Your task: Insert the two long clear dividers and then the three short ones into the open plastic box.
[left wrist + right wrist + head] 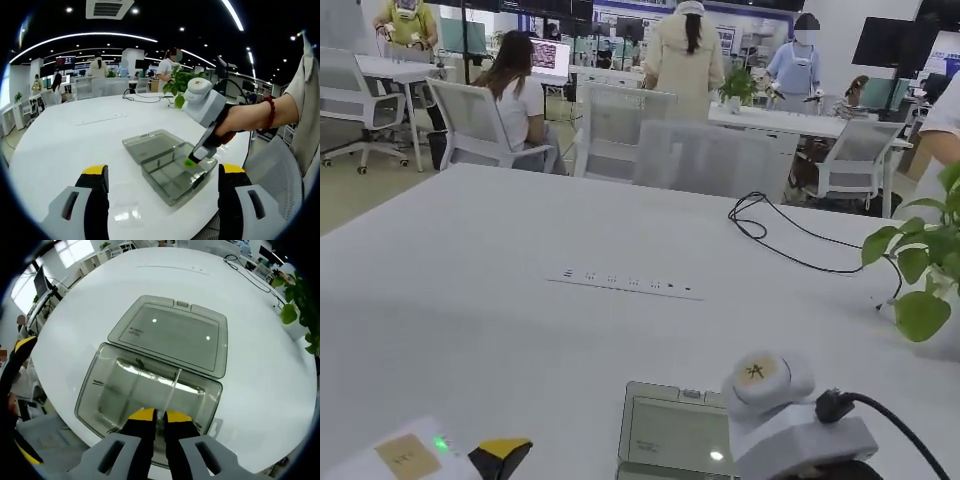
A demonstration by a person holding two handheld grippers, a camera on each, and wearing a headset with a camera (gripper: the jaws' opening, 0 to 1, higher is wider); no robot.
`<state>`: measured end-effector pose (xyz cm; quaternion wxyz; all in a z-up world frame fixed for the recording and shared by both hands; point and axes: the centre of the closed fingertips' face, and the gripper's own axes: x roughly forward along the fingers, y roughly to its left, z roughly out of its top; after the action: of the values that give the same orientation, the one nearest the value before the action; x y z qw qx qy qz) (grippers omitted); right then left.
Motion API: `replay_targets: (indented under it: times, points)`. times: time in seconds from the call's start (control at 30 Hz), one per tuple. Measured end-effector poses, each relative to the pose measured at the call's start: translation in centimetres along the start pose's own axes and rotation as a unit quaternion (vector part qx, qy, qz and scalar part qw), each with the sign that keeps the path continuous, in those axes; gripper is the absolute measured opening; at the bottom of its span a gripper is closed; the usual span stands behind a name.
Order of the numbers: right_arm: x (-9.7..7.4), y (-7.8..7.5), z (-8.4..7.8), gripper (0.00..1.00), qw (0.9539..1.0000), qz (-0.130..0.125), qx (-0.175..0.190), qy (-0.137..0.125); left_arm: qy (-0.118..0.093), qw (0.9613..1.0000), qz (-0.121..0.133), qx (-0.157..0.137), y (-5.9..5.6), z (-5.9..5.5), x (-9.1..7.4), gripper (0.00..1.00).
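Note:
The clear plastic box (100, 390) stands open near the table's front edge, its lid (175, 330) laid flat behind it. One long clear divider (145, 375) runs across the inside. My right gripper (160, 416) reaches down into the box, shut on a short clear divider (172, 385) that stands crosswise against the long one. In the left gripper view the right gripper (192, 161) dips into the box (170, 175) from a person's hand. My left gripper (163, 170) hovers wide open in front of the box, holding nothing. The lid (675, 430) shows in the head view.
On the white table, a black cable (790, 240) loops at the far right beside a potted plant (920, 270). A socket strip (625, 282) sits flush mid-table. A clear flat piece (122, 216) seems to lie near the left gripper. Chairs and people are beyond.

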<state>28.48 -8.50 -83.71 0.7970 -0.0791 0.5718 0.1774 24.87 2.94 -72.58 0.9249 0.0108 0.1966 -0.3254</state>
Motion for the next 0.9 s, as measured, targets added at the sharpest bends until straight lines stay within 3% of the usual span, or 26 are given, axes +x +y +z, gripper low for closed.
replay_targets:
  times: [0.3,0.5,0.67,0.8,0.9]
  points:
    - [0.0,0.1,0.1,0.11,0.9991,0.039,0.014,-0.011,0.009,0.9999,0.011,0.003,0.5,-0.2,-0.3,0.91]
    - [-0.5,0.1,0.5,0.21,0.9972,0.052,0.035,-0.04,0.015,0.9997,0.02,0.005,0.9,-0.3,-0.6,0.9]
    - [-1.5,0.3,0.5,0.26,0.9953,0.068,0.033,-0.06,0.019,0.9994,0.027,0.007,1.2,-0.3,-0.8,0.9]
    - [-2.9,0.8,1.7,0.34,0.9894,0.087,-0.01,-0.115,0.021,0.9992,0.034,0.004,1.5,-0.3,-1.1,0.88]
    - [-4.0,0.9,2.0,0.39,0.9839,0.099,-0.019,-0.147,0.032,0.9986,0.041,0.011,1.8,-0.6,-1.3,0.87]
